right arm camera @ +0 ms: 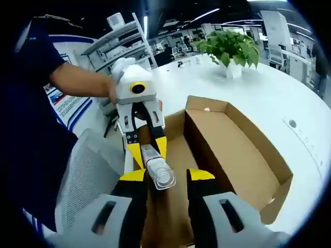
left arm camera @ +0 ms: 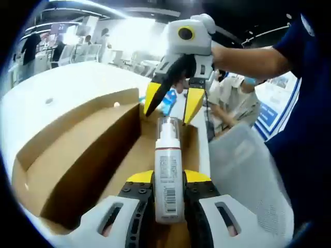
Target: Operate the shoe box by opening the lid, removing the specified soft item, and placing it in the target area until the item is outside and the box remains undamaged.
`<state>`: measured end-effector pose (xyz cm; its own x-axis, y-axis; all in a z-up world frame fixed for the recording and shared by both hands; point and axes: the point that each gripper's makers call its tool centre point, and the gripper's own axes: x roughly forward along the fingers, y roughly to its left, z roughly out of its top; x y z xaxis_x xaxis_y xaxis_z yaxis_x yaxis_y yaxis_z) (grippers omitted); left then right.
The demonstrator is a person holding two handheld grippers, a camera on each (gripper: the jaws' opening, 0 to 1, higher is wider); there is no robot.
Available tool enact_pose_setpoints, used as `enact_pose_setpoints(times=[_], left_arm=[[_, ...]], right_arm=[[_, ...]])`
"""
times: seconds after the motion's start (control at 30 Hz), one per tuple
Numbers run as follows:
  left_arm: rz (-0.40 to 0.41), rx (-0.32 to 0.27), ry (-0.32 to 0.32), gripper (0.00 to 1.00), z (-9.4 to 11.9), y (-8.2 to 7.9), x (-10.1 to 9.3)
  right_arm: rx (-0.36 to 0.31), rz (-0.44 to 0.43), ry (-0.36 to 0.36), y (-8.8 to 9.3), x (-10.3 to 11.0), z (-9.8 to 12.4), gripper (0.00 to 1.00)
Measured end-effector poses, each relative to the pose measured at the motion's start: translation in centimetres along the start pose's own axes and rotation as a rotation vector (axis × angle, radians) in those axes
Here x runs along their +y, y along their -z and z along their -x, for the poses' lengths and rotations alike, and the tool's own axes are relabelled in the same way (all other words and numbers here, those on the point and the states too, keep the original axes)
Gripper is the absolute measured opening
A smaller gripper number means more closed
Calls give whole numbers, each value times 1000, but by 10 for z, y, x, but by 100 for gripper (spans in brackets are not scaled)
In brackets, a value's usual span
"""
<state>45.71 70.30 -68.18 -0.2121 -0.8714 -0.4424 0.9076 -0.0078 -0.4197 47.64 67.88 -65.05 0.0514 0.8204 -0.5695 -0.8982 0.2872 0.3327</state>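
It looked like an open-plan office or lab hall: a wide white tabletop [right arm camera: 269, 93], a potted plant [right arm camera: 231, 49], shelving [right arm camera: 111, 49], ceiling strip lights [right arm camera: 204, 15], and people [left arm camera: 31, 46] at distant desks.

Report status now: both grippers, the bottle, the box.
Left gripper shut on bottle above open shoe box. Right gripper open at bottle's cap end. Nothing in the way.

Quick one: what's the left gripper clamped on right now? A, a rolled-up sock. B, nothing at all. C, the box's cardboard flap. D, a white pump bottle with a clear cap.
D: in the left gripper view the left gripper has its yellow-tipped jaws closed on the white bottle, above the open cardboard box.
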Motion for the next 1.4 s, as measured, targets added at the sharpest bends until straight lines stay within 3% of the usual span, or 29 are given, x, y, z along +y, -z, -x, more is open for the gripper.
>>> enact_pose_setpoints(times=[0.17,0.33,0.63,1.13,1.27,1.4], left_arm=[[3,-75,25,18,1,-20,-10],[-16,-80,55,18,-1,-22,-18],[-48,-95,83,18,-1,-28,-27],[-57,-116,31,20,-2,-32,-19],[-77,-62,-10,27,-1,-17,-12],[-106,-26,-61,26,5,-8,-6]], right_arm=[[38,27,-38,-2,10,-6,25],[28,28,-71,-10,18,-7,23],[53,9,-137,-8,31,-11,21],[51,42,-98,-9,25,-8,19],[110,70,-63,0,17,-4,19],[191,100,-41,12,11,2,19]])
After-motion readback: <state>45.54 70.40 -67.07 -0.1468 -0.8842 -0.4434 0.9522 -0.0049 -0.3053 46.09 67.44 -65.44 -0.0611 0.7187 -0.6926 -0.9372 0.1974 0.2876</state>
